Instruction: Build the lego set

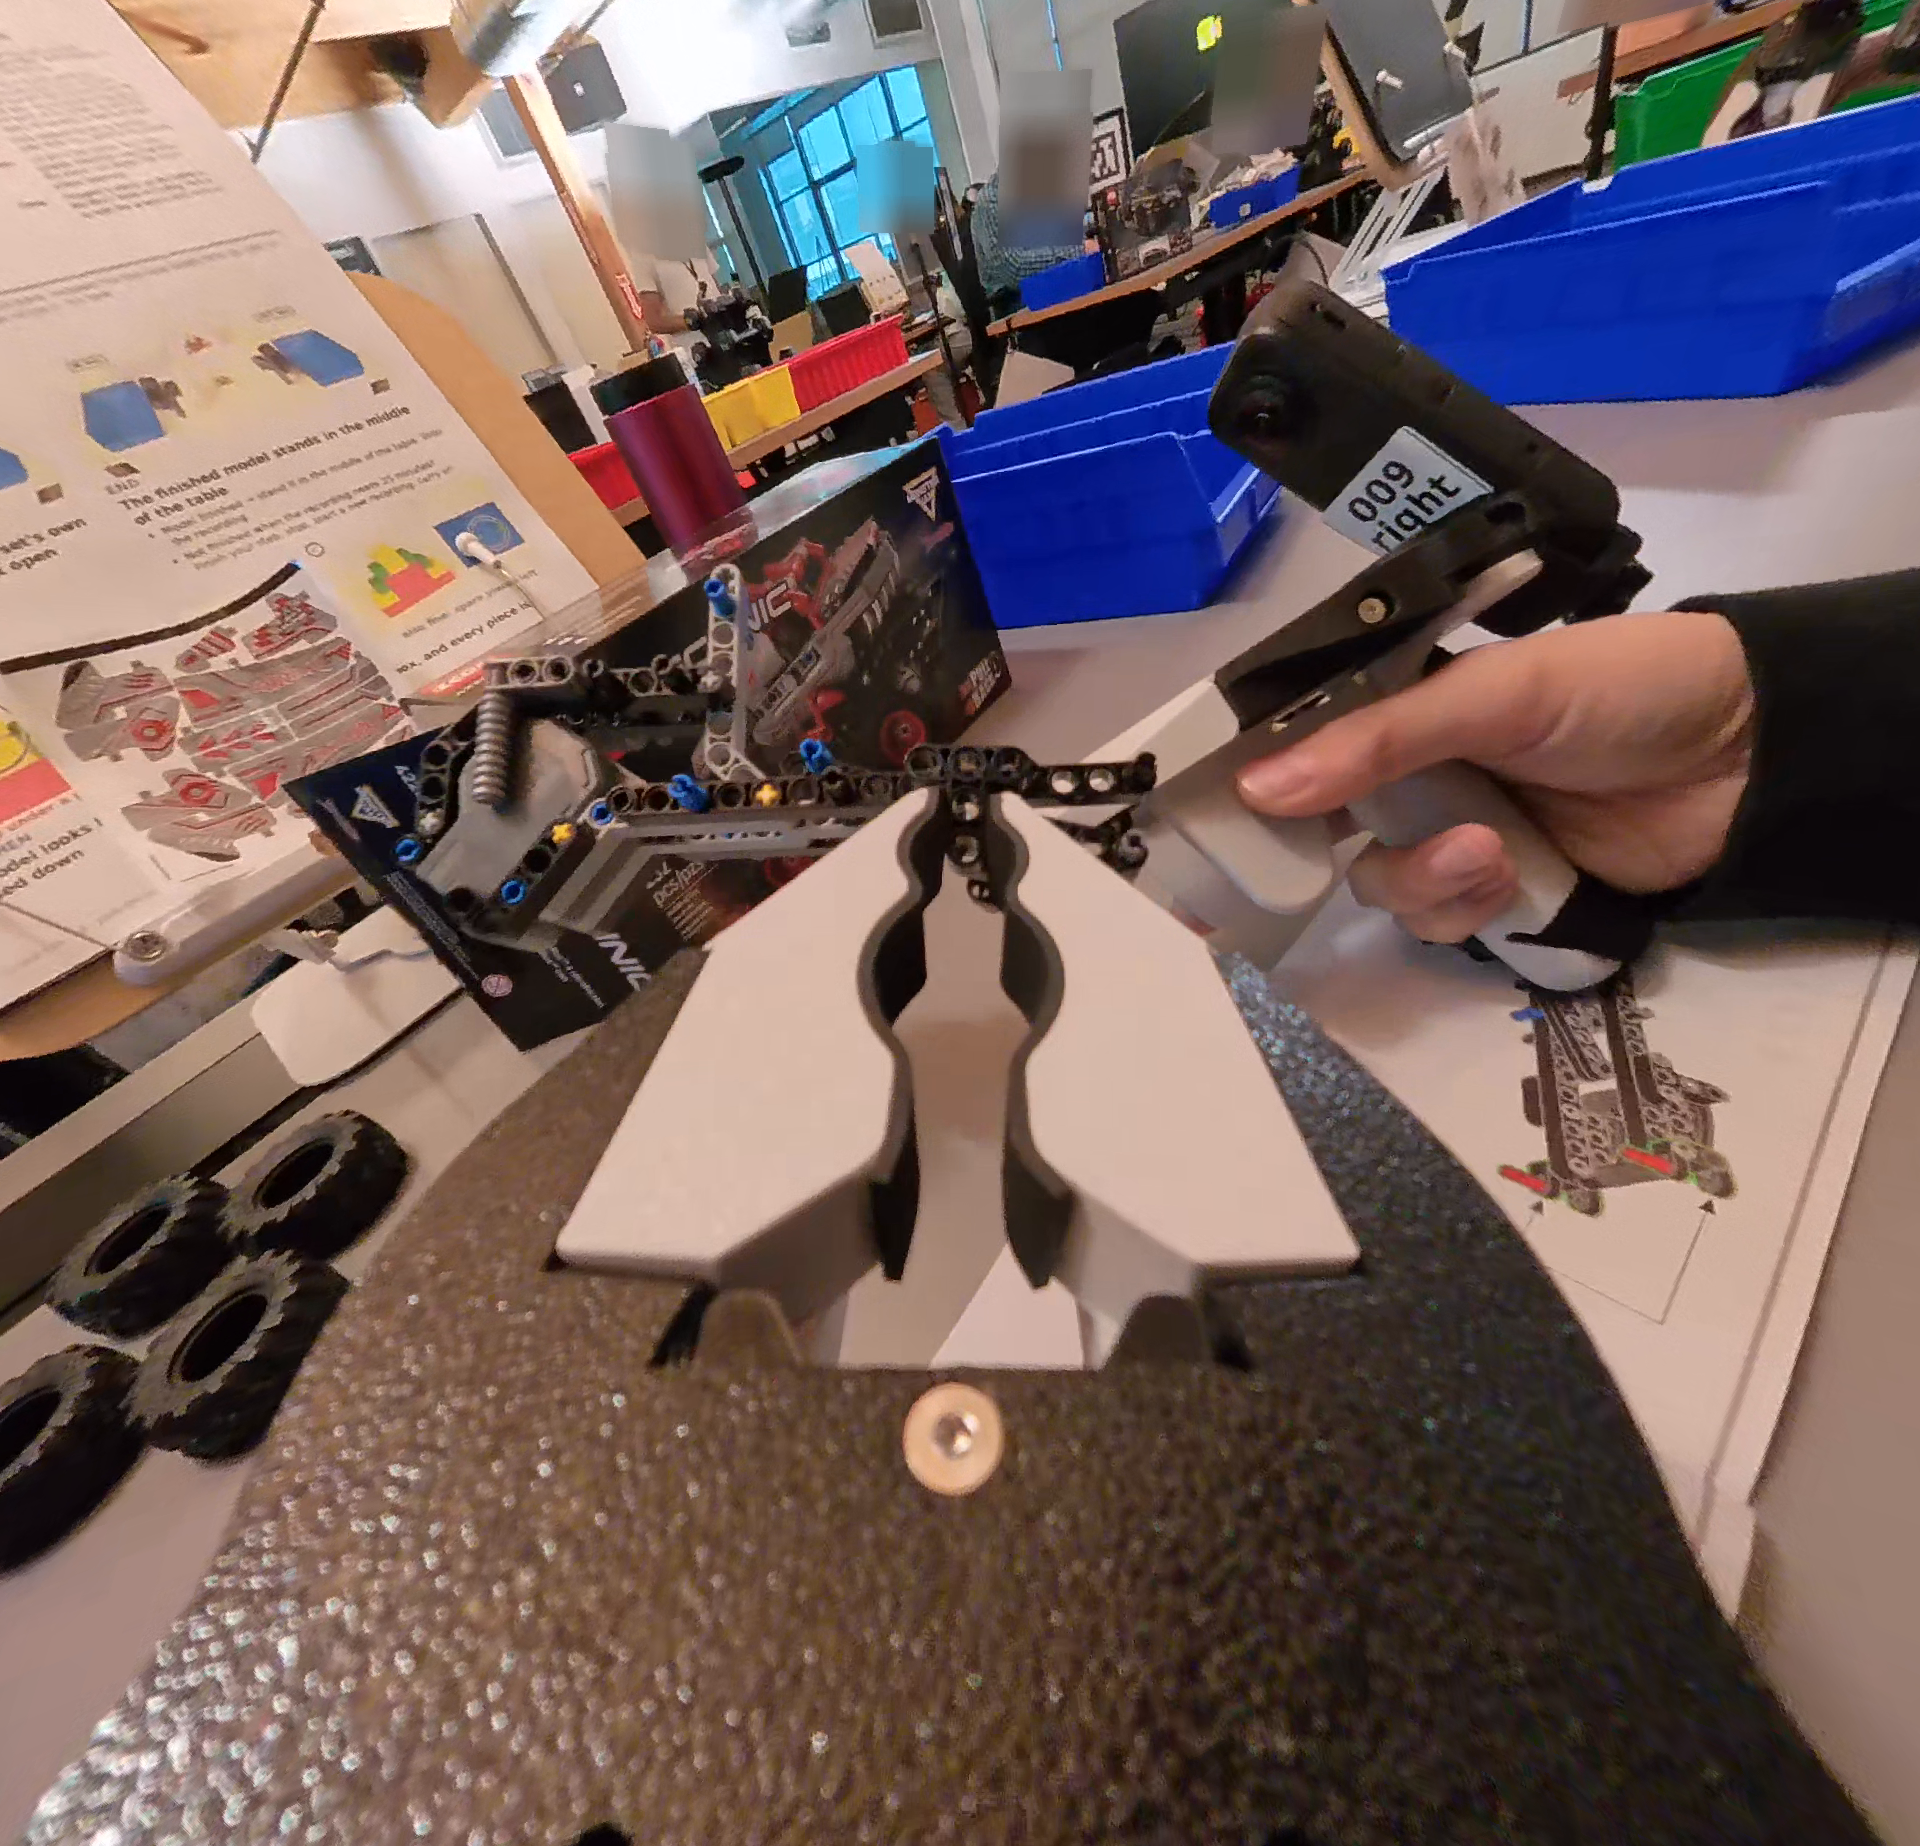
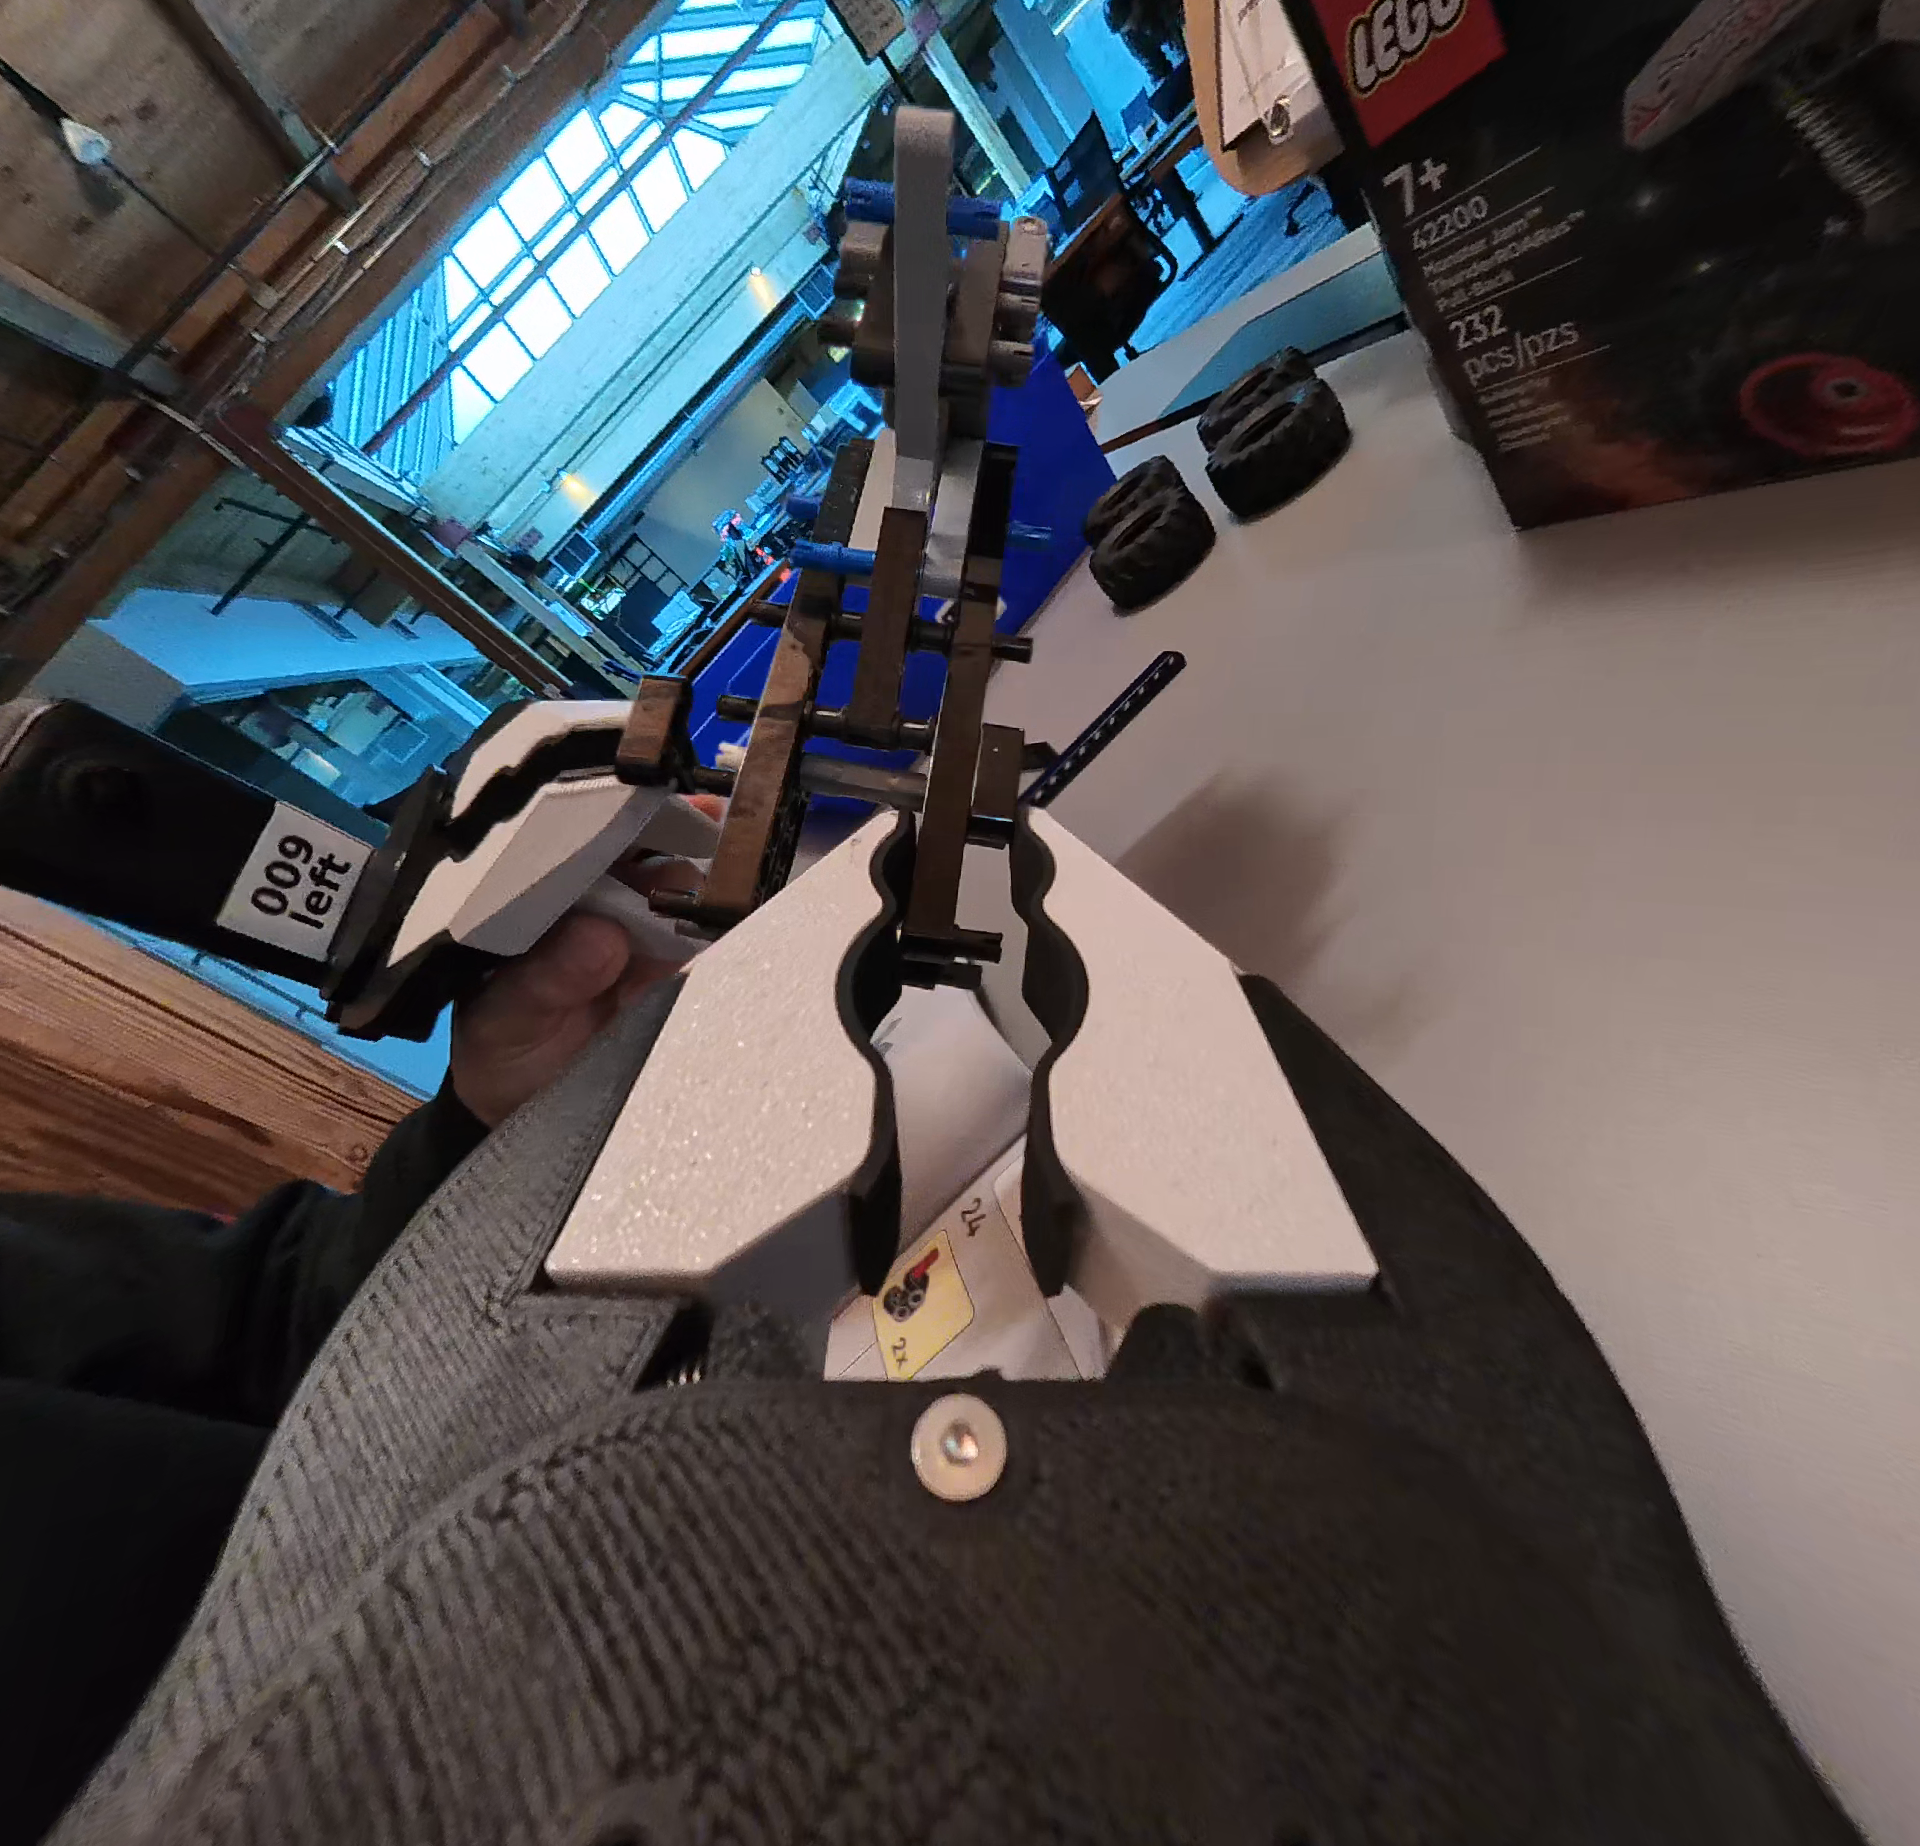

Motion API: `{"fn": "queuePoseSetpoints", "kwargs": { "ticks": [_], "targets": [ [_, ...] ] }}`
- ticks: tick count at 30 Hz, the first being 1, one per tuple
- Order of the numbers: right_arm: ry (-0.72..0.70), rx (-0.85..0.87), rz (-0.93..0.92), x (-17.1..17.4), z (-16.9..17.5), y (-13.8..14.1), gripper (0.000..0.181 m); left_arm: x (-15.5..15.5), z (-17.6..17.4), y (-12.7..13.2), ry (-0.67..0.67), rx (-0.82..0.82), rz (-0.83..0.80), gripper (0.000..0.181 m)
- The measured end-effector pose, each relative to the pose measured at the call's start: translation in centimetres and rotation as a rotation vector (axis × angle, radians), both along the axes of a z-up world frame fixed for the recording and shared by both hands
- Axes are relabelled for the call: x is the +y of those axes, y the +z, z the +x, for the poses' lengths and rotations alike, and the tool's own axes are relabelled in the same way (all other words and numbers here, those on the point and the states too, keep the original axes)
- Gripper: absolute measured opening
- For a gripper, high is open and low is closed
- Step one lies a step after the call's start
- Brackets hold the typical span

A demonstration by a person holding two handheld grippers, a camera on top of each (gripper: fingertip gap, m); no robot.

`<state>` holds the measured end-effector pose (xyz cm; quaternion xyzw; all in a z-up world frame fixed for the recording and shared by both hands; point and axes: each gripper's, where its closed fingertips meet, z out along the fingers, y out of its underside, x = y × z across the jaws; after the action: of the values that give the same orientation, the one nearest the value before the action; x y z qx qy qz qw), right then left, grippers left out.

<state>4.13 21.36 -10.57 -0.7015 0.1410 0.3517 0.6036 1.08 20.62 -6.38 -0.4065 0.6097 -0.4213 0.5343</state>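
both tongs [image 1: 961, 820] [image 2: 951, 861] grip the lego chassis [image 1: 665, 788] (held aloft).

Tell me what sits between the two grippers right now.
The half-built lego chassis spans the gap, off the table: the left gripper pinches a black beam at its near side, and the right gripper clamps its end. Both wrist views show it.

Writing on black set box [image 2: 1558, 269], poster [image 1: 208, 342], white camera stickers [image 1: 1403, 497], booklet page [image 2: 925, 1297].
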Motion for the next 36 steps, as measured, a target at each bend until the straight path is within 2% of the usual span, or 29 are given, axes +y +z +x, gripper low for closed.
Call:
{"fn": "queuePoseSetpoints", "kwargs": {
  "ticks": [7,18,36],
  "targets": [
    [0.016,-0.005,0.008,0.2,-0.7,0.1,0.016,-0.3,0.1,-0.2,0.007,0.007,0.029,0.005],
    [0.009,0.017,0.026,0.1,-0.6,0.4,0.015,-0.5,0.4,0.1,0.106,-0.016,0.032,0.005],
    [0.071,0.079,0.068,0.0,-1.3,1.0,0.015,-0.8,0.2,1.2,0.136,-0.031,0.011,0.005]
  ]
}}
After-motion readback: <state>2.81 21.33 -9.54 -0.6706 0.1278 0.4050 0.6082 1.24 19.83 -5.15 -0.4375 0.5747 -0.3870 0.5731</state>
